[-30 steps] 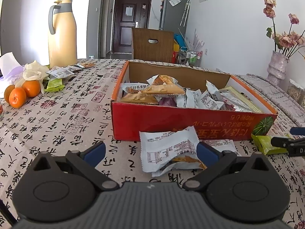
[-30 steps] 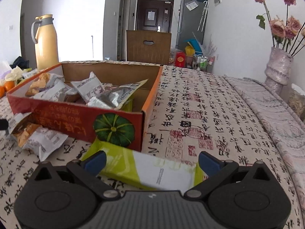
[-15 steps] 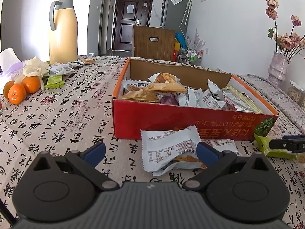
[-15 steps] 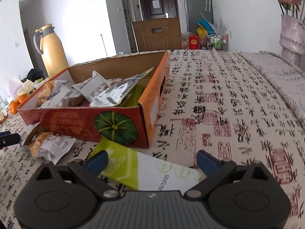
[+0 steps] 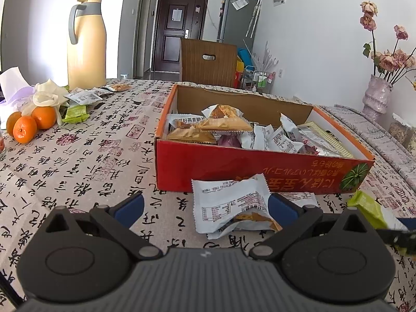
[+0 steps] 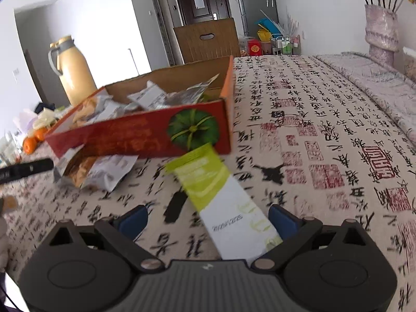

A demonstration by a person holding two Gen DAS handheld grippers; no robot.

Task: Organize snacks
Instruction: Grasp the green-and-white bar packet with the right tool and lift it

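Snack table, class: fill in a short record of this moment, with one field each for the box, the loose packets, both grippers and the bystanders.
box: red cardboard box, open-topped, holding many packets
loose packets: white packet and green-and-white packet on the tablecloth before the box
left gripper: open, behind the white packet
right gripper: open, astride the green-and-white packet
bystanders: oranges, thermos jug
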